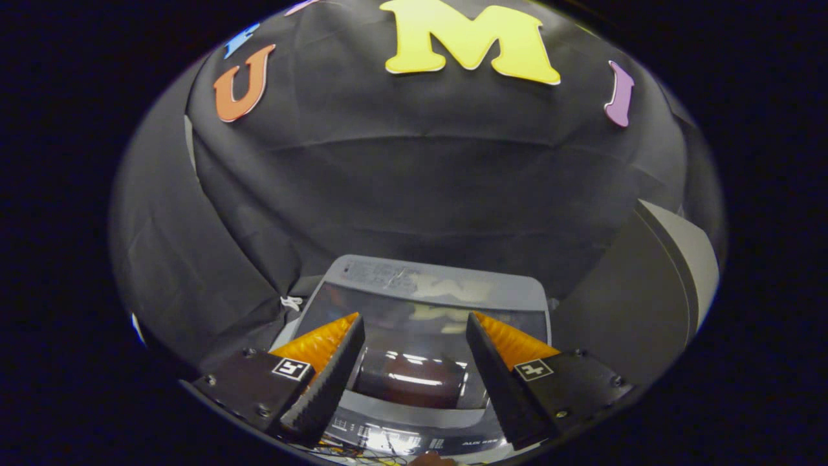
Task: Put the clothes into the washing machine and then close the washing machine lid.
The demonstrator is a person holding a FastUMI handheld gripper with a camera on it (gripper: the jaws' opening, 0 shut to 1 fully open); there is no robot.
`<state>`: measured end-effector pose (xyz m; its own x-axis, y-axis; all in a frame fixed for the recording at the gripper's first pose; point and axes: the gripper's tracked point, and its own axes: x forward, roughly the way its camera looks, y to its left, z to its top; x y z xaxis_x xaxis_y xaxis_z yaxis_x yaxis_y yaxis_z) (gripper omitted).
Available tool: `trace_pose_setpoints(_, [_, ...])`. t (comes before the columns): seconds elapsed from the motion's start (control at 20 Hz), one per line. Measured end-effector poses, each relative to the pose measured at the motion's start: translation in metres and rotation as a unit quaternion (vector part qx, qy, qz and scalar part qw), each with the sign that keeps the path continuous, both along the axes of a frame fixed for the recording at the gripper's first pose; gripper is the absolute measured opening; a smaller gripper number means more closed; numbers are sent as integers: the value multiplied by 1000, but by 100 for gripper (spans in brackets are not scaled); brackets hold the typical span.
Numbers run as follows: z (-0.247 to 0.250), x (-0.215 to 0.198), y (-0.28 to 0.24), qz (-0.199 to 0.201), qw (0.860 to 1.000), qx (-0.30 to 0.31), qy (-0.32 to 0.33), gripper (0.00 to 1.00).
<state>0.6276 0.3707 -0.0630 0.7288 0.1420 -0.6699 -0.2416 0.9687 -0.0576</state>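
While your hand-held gripper (414, 353) hangs with its fingers spread wide and holding nothing, the small grey top-loading washing machine (424, 285) sits just below and ahead. Its glossy dark transparent lid (414, 333) appears to lie flat over the tub; whether clothes are inside cannot be told. Reflections hide the lid's edge, so a misjudged descent could strike it. Room is open above; the black cloth wall (414, 188) stands close behind, and a grey panel (666, 272) crowds your right.
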Motion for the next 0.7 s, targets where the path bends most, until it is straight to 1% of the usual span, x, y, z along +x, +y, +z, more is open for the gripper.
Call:
trace_pose_setpoints(0.2, [-11,2,0,-1,1000,-5,14,99])
trace_pose_setpoints(0.55, [10,7,-4,1,1000,-12,-4,99])
trace_pose_setpoints(0.7, [30,4,-12,15,999,-17,-29,99])
